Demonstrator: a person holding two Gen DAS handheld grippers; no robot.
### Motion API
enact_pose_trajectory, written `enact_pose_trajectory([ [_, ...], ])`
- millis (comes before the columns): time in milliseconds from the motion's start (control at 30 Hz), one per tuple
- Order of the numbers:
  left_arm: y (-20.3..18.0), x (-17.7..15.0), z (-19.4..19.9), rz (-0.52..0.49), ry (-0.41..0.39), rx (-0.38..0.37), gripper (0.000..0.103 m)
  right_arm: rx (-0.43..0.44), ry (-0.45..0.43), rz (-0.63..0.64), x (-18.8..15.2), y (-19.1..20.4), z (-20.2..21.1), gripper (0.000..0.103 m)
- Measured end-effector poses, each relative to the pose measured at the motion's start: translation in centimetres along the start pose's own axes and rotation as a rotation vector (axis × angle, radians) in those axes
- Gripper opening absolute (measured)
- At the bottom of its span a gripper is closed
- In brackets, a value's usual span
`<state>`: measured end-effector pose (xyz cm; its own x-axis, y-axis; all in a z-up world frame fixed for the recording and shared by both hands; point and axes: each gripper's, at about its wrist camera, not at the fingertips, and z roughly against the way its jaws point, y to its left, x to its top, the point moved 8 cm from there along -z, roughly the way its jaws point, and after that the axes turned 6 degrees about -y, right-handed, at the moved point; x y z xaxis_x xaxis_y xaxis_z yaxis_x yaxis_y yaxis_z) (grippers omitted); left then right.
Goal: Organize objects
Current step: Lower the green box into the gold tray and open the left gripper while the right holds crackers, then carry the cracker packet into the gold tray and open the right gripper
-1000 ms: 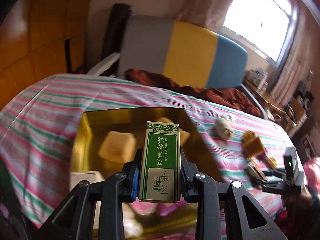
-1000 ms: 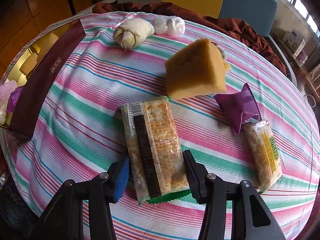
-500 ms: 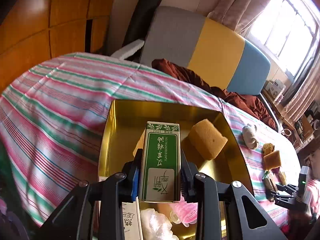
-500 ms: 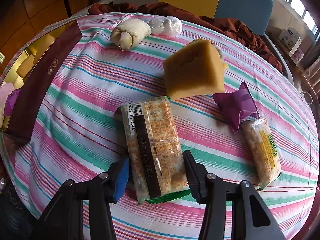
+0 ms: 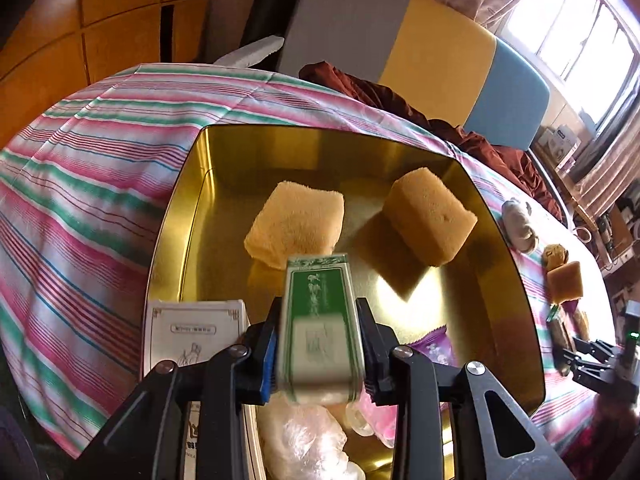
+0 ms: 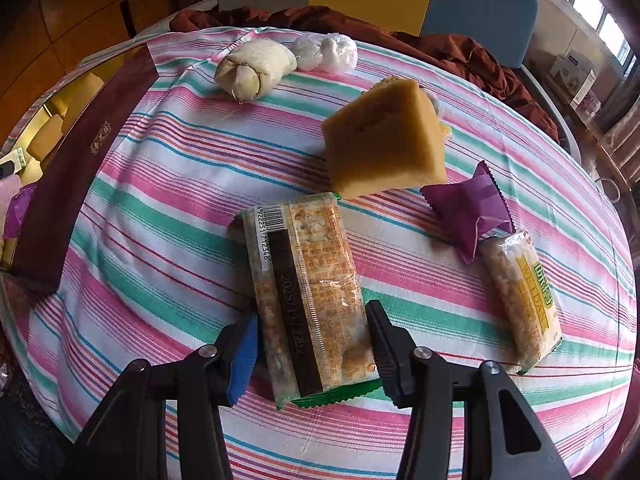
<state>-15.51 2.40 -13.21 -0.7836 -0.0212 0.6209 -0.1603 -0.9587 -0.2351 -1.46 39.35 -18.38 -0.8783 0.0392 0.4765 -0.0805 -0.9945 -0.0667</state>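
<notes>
Left wrist view has the left gripper jaws clamped on the green essential-oil box over the gold tin; set it flat at 6 o'clock of both sponges, while the right gripper jaws sit open astride the cracker packet on the bench

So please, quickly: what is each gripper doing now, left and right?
Left gripper: holds the green box over the gold tin.
Right gripper: open around the cracker packet, which lies on the tablecloth.
</notes>
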Motion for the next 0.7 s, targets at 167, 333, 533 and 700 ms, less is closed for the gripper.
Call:
enact_pose_trajectory([
  [167, -0.3, -0.7, 0.4, -0.029, -0.006, 0.017, 0.035, -0.005, -0.001, 0.004, 0.2, 0.0, -0.1, 0.051],
  [333, -0.6, -1.1, 1.0, -0.054, -0.038, 0.044, 0.035, -0.016, -0.002, -0.002, 0.1, 0.0, 0.0, 0.051],
  [533, -0.8, -1.2, 2.9, -0.094, -0.104, 0.072, 0.043, -0.039, -0.006, -0.022, 0.0, 0.0, 0.0, 0.051],
  [700, -1.2, -0.9, 5.3, -0.115, -0.172, 0.073, 0.051, -0.069, -0.014, -0.053, 0.0, 0.1, 0.4, 0.051],
])
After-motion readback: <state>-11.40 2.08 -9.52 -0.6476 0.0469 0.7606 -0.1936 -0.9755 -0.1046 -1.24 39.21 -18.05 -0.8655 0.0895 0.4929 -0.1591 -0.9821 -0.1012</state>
